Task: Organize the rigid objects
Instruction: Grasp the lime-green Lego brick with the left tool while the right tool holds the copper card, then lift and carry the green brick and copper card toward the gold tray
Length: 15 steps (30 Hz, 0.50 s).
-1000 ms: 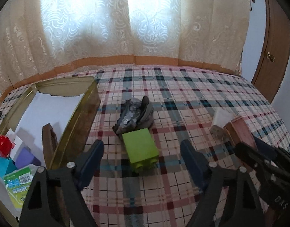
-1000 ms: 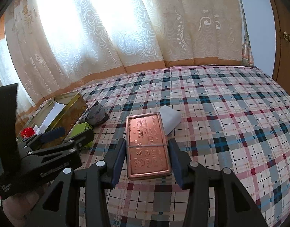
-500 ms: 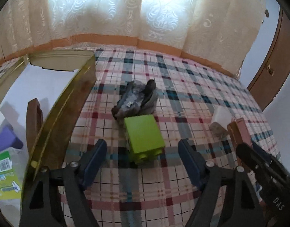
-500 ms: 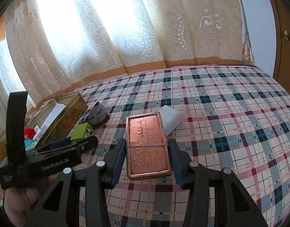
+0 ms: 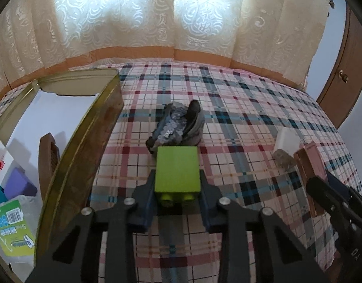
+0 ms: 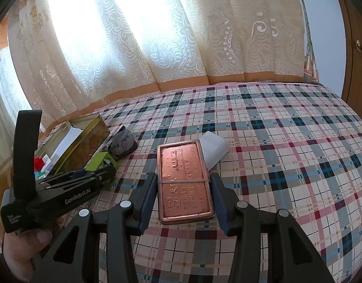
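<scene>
The left gripper [image 5: 177, 194] has just closed its jaws on the green block [image 5: 177, 169], which sits on the checked cloth [image 5: 251, 118] just near of a grey bundle [image 5: 178, 125]. The open tin [image 5: 91, 141] lies at its left. The right gripper [image 6: 184, 188] clamps the copper tin [image 6: 184, 181], a white box [image 6: 215, 148] touching its far right corner.

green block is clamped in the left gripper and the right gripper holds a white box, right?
Not quite. The right gripper holds a copper tin, as the right wrist view shows; the white box lies behind it. The green block is indeed clamped in the left gripper.
</scene>
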{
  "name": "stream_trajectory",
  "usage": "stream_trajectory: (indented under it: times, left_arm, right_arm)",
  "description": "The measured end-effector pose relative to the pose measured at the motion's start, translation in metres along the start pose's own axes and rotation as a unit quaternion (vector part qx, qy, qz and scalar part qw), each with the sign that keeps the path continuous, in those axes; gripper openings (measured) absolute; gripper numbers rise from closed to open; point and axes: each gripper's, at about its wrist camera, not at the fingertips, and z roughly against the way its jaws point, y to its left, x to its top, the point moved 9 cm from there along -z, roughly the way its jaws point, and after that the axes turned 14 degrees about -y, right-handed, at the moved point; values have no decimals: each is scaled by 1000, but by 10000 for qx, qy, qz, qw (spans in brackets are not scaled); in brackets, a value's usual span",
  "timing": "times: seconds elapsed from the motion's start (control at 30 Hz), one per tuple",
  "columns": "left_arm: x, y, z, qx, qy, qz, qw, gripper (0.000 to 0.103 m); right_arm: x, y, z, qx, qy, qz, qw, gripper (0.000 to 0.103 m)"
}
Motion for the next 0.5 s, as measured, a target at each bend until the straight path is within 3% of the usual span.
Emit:
stream_trajectory:
  times: [0.5]
  left_arm:
    - [6, -6, 37, 78, -650, -331, 9973, 30]
  right_arm:
    - [7, 6, 9, 49, -278, 115, 9995, 48]
